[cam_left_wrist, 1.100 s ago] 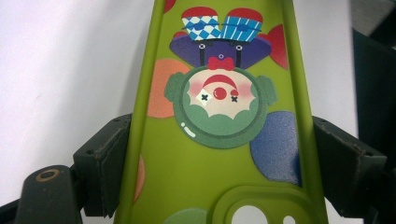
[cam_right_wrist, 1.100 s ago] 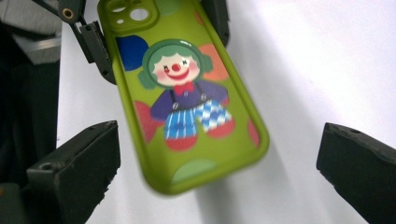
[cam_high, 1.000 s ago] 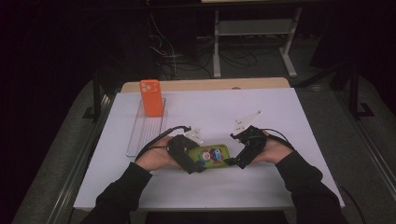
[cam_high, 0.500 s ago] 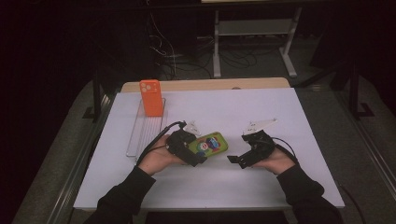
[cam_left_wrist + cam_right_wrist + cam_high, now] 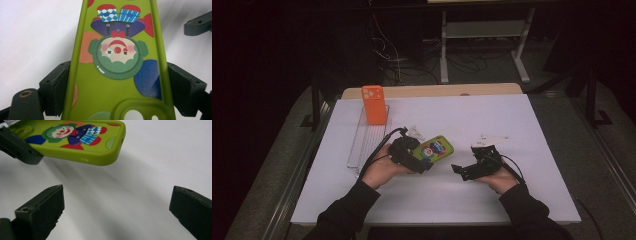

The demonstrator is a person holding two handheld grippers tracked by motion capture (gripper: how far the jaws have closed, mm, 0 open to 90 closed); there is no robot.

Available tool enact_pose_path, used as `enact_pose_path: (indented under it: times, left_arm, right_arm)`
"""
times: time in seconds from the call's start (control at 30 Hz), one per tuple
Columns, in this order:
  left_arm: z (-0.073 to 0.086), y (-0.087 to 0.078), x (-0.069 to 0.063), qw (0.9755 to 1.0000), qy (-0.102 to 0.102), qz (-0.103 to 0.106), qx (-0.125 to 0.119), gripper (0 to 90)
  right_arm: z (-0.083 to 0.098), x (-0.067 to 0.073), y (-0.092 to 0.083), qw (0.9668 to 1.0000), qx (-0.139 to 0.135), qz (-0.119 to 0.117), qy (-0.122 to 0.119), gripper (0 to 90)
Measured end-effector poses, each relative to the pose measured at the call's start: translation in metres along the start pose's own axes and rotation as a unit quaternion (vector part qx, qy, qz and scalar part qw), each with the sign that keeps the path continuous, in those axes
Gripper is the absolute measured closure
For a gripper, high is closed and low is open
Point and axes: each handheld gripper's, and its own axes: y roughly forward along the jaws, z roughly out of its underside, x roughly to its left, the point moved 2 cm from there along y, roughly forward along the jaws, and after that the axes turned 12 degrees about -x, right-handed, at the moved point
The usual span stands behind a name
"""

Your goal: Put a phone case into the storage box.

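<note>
A green phone case (image 5: 435, 148) printed with a clown is held off the white table, its sides clamped between the jaws of my left gripper (image 5: 426, 162). In the left gripper view the green phone case (image 5: 117, 62) runs up between the two black pads (image 5: 56, 87), camera cutout nearest. My right gripper (image 5: 458, 170) sits to its right with jaws wide apart and nothing between them. In the right gripper view the green phone case (image 5: 75, 138) hovers above the table at upper left, beyond the right gripper (image 5: 116, 207).
An orange phone case (image 5: 374, 104) stands upright at the far end of a clear slotted rack (image 5: 364, 145) on the left of the white table (image 5: 512, 120). Dark floor, cables and a metal stand lie beyond the table's far edge.
My right gripper has let go of the green case and drawn away to the right, jaws now open. The left gripper has lifted the case and carried it slightly left and away.
</note>
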Motion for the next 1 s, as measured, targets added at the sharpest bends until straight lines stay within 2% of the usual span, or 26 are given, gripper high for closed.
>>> enact_pose_path:
  times: [0.07, 0.2, 0.27, 0.33, 0.63, 0.73, 0.77, 0.8, 0.83, 0.87, 0.93, 0.97, 1.0]
  left_arm:
    - [0.0, 0.0, 0.0, 1.0, -0.001, 0.0, 0.001, 15.4]
    - [0.0, 0.001, 0.0, 1.0, -0.003, 0.001, 0.0, 15.4]
    - [0.0, 0.0, 0.0, 1.0, -0.005, 0.004, 0.0, 15.4]
    - [0.001, 0.001, 0.0, 1.0, -0.005, 0.005, 0.0, 15.4]
    - [0.001, 0.001, 0.0, 1.0, -0.002, 0.007, 0.001, 15.4]
    - [0.001, 0.001, 0.0, 1.0, -0.002, 0.008, 0.002, 15.4]
    - [0.001, 0.001, 0.0, 1.0, -0.001, 0.009, 0.002, 15.4]
    - [0.001, 0.001, 0.001, 0.9999, 0.005, 0.01, 0.003, 15.4]
    - [0.001, 0.001, 0.0, 0.9999, 0.005, 0.01, 0.004, 15.4]
    - [0.001, 0.002, 0.0, 0.9999, 0.005, 0.01, 0.004, 15.4]
    - [0.001, 0.002, 0.0, 0.9999, 0.005, 0.011, 0.004, 15.4]
    - [0.001, 0.002, -0.001, 1.0, -0.002, 0.009, -0.002, 15.4]
    - [0.001, 0.002, 0.0, 0.9999, 0.002, 0.01, 0.001, 15.4]
  right_arm:
    - [0.0, 0.001, 0.001, 1.0, 0.004, 0.004, -0.008, 0.0]
    - [0.0, 0.002, 0.001, 0.9989, 0.0, 0.017, -0.042, 0.0]
    - [0.0, 0.004, 0.001, 0.9974, -0.003, 0.027, -0.066, 0.0]
    - [-0.001, 0.004, 0.0, 0.9943, -0.001, 0.035, -0.1, 0.0]
    - [-0.002, 0.011, 0.0, 0.9871, -0.011, 0.045, -0.153, 0.0]
    - [-0.001, 0.014, 0.001, 0.9826, -0.005, 0.051, -0.178, 0.0]
    - [0.0, 0.015, 0.001, 0.9796, -0.004, 0.053, -0.194, 0.0]
    - [0.0, 0.016, 0.001, 0.978, -0.005, 0.053, -0.202, 0.0]
    - [0.0, 0.017, 0.001, 0.9745, -0.004, 0.055, -0.217, 0.0]
    - [0.001, 0.019, 0.001, 0.9729, -0.006, 0.059, -0.223, 0.0]
    - [0.001, 0.02, 0.002, 0.9662, -0.007, 0.061, -0.25, 0.0]
    - [0.001, 0.021, 0.002, 0.9642, -0.009, 0.061, -0.258, 0.0]
    - [0.001, 0.022, 0.002, 0.9621, -0.011, 0.062, -0.265, 0.0]
